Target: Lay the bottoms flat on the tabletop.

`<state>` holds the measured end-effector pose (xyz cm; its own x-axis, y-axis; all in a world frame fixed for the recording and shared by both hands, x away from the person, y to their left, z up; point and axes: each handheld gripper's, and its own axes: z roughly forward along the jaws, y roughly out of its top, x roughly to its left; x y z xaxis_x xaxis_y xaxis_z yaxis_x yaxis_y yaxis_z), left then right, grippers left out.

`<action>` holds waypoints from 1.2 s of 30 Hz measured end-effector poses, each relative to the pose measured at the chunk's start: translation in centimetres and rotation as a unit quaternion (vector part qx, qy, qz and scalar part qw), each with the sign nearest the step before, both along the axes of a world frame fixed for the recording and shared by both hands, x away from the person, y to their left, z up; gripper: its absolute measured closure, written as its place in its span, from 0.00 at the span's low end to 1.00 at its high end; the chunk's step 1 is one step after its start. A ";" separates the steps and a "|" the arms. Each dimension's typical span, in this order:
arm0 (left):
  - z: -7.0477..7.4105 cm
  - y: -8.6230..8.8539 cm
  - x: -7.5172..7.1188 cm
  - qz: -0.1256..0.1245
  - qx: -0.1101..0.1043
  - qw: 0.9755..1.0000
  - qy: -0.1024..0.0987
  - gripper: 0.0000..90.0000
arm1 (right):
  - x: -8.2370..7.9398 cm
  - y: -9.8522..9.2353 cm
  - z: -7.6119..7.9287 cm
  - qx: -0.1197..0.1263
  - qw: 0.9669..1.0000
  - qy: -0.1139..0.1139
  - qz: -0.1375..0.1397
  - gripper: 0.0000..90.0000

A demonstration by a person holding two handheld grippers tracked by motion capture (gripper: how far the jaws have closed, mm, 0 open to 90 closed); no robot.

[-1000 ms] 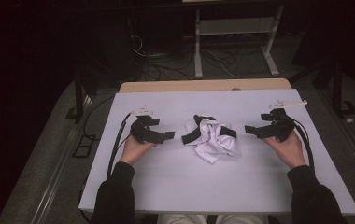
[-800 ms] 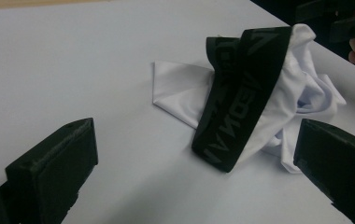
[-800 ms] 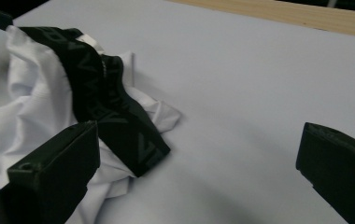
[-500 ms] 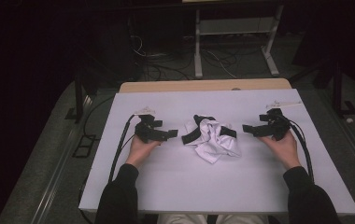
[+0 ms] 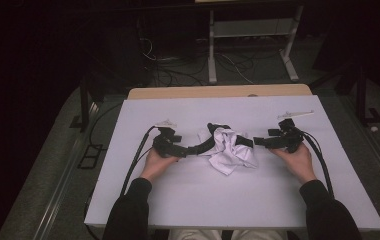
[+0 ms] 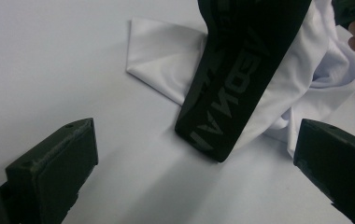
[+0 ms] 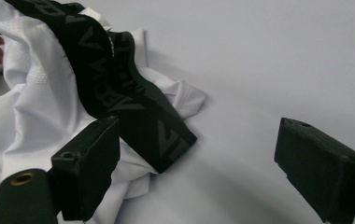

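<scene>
Crumpled white garment (image 5: 230, 152) with black waistband (image 5: 205, 146) lying mid-surface (image 5: 278, 200), between both grippers. Left gripper (image 6: 194, 177): fingers apart, straddling the band's end for a pinch. Right gripper (image 7: 213, 177): fingers just been closing, apart, band end between, unpressed. Band lettering partly legible; garment's shape lost in folds.
</scene>
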<state>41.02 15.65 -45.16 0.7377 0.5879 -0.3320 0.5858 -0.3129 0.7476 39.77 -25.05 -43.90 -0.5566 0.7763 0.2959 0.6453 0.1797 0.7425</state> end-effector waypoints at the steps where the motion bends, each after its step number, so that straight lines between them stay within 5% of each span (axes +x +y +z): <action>1: -0.1 -0.1 0.0 -0.002 -0.001 1.000 0.001 0.00 | 0.0 0.1 -0.1 0.000 1.000 0.001 -0.001 0.16; 13: -0.8 -0.9 0.6 -0.010 -0.013 0.999 0.044 0.14 | 0.3 0.6 -0.6 -0.003 1.000 0.003 -0.020 0.26; 22: -0.9 -1.2 0.6 -0.012 -0.020 0.999 0.046 0.19 | 0.7 1.3 -1.2 -0.014 1.000 0.009 -0.018 0.32; 33: -1.0 -1.8 0.6 -0.007 -0.011 0.999 0.045 0.54 | 1.0 2.5 -1.7 -0.021 1.000 0.013 -0.007 0.39; 36: -1.0 -2.1 0.4 0.001 0.005 1.000 0.029 0.62 | 1.0 2.6 -1.8 -0.021 1.000 0.013 -0.008 0.40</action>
<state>41.45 13.52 -46.16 0.7156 0.5930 -0.3691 0.6295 -0.3185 0.7087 40.80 -22.45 -45.71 -0.5365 0.7973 0.2766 0.6672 0.2000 0.7175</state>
